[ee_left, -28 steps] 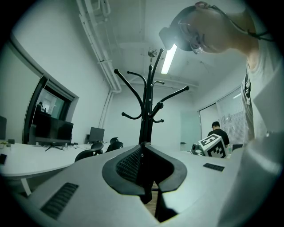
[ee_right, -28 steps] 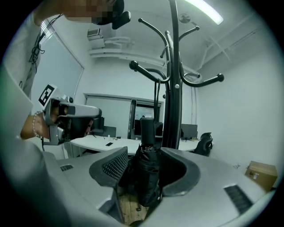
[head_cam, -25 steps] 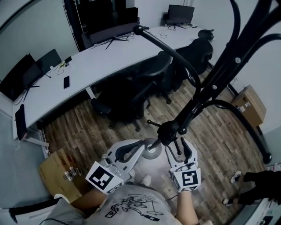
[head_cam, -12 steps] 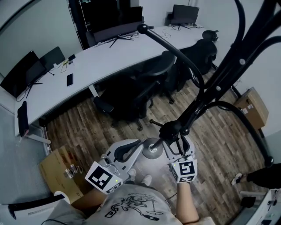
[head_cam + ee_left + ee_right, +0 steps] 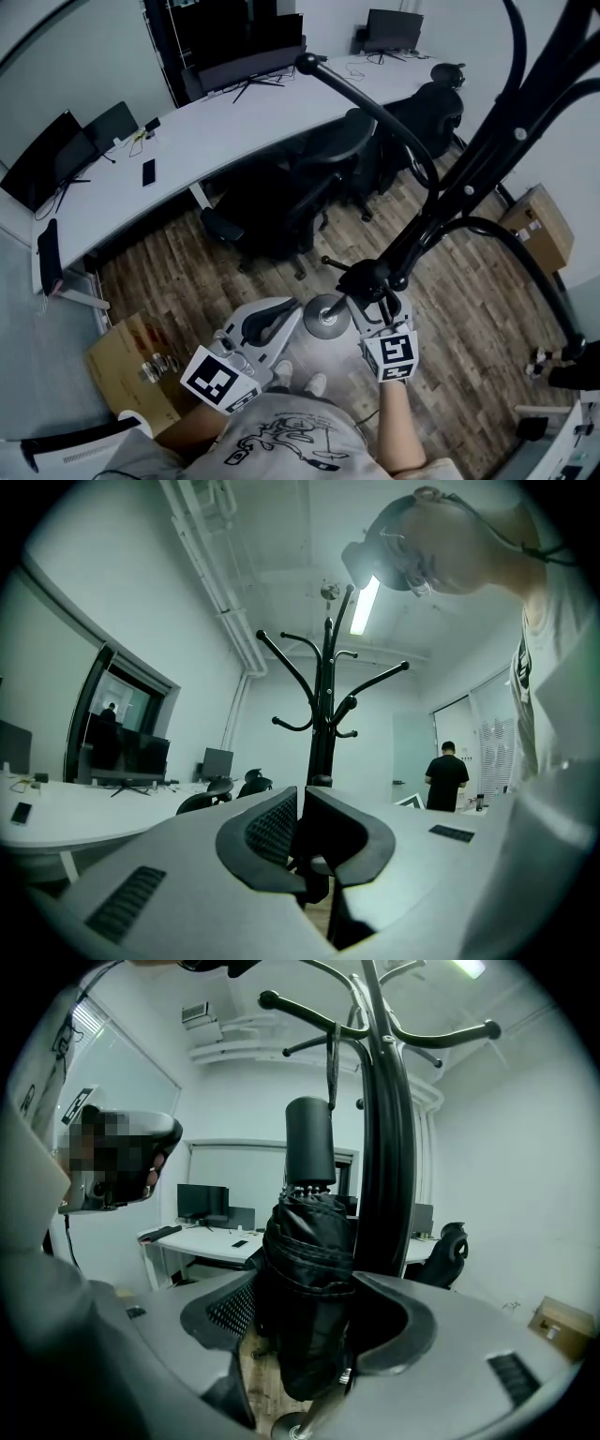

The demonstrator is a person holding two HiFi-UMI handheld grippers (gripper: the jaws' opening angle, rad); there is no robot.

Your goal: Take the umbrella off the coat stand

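Observation:
A folded black umbrella (image 5: 309,1288) hangs by its strap (image 5: 331,1063) from a hook of the black coat stand (image 5: 384,1147), handle (image 5: 310,1138) upward. My right gripper (image 5: 309,1335) has the umbrella's body between its wide jaws. They are closing, and I cannot see the pads pressing the fabric. From the head view, the right gripper (image 5: 375,314) sits under the dark umbrella bundle (image 5: 364,278) beside the stand's pole (image 5: 469,178). My left gripper (image 5: 291,314) hovers to the left, shut and empty, and it faces the coat stand (image 5: 325,714) from a short way off.
The stand's round base (image 5: 326,316) sits on the wooden floor by my feet. Black office chairs (image 5: 281,202) and a long white desk (image 5: 206,131) with monitors lie beyond. Cardboard boxes (image 5: 131,361) stand on the left and on the right (image 5: 536,225). A person (image 5: 446,775) stands in the background.
My right gripper has sunk a little and closed in around the umbrella. The left gripper has stayed put. A person's feet at the right edge have shifted.

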